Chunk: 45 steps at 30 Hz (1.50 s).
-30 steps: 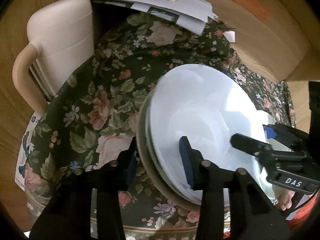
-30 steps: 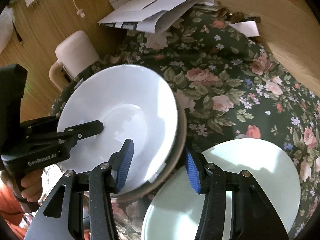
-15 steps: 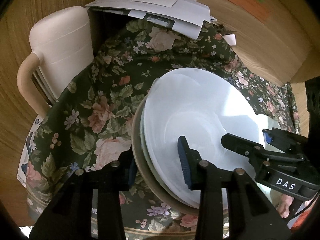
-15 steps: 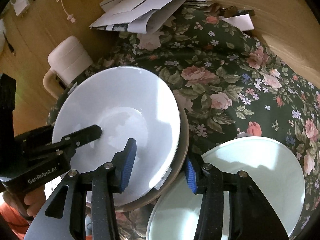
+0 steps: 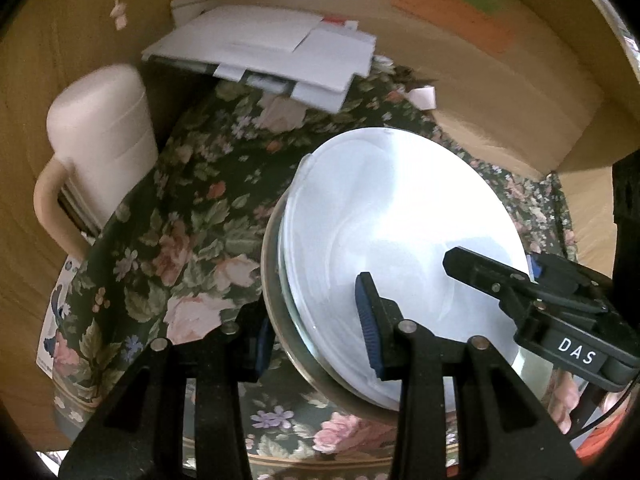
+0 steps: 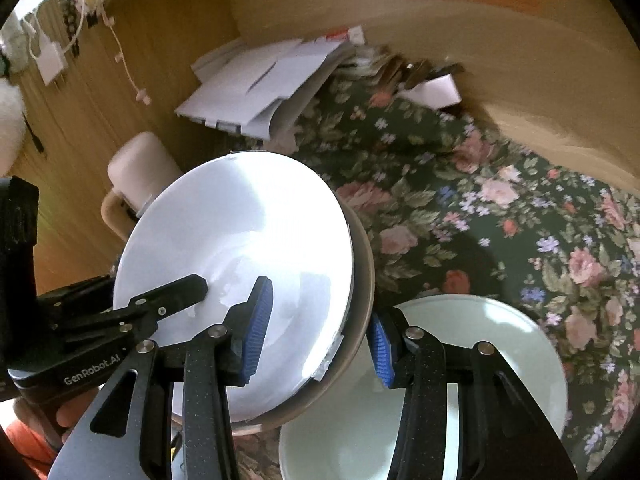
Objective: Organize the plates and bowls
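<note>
The left gripper [image 5: 316,322] and right gripper [image 6: 320,328] each straddle the rim of the tilted plate stack [image 6: 240,272], apparently clamping it above the tablecloth [image 6: 460,208]; the pale green plate [image 6: 460,380] at right awaits stacking.

Warm dim light, plate [image 5: 400,216] glare, fisheye-warped edges

We can read two texts. In the left wrist view, the white letters "DAS" stand on the black body of the right hand-held gripper [image 5: 532,276]. In the right wrist view, "GenRobot.AI" is printed in white on the black body of the left hand-held gripper [image 6: 200,288]. The other printed papers are too blurred to read.
</note>
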### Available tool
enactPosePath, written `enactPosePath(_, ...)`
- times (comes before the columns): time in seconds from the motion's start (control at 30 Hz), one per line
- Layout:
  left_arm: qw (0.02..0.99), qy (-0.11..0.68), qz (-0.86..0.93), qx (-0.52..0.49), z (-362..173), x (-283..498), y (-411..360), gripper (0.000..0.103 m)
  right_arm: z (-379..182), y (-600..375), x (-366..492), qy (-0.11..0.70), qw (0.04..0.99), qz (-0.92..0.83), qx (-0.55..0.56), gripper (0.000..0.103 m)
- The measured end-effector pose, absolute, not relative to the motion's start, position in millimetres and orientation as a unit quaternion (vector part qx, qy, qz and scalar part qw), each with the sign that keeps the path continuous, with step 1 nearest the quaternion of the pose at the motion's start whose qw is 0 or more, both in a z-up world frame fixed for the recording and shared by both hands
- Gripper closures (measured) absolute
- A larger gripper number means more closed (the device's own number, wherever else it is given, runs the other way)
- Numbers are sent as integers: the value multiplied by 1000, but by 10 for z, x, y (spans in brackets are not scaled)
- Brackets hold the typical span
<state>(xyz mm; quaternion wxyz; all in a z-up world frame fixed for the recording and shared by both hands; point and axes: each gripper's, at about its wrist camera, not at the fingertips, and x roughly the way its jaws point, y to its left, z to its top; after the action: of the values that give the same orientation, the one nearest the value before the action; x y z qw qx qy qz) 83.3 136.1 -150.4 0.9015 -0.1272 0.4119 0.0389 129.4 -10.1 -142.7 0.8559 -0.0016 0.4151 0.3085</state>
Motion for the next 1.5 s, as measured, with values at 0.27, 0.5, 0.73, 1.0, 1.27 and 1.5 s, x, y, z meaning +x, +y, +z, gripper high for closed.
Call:
enactPosePath(0.27,911,396,18,-113,-1342,859,1100,66,-1283,-423,1233,394,872,290,16,62)
enactPosePath(0.5,913,396,-8,-98,-1307,901,832,66,-1226,-714,1153,387,882,269,28,62)
enactPosePath(0.73,912,399,-36,-86,-1306,896,543,66,-1230,-1017,1064,384,890,242,42,62)
enactPosePath(1.0,906,413,-66,-66,-1355,940,253,66,-1309,-1276,972,390,894,212,56,62)
enactPosePath(1.27,898,429,-78,-55,-1452,989,84,66,-1437,-1427,964,404,890,200,76,62)
enactPosePath(1.5,892,443,-73,-54,-1546,1069,58,66,-1559,-1459,1014,419,882,200,84,62)
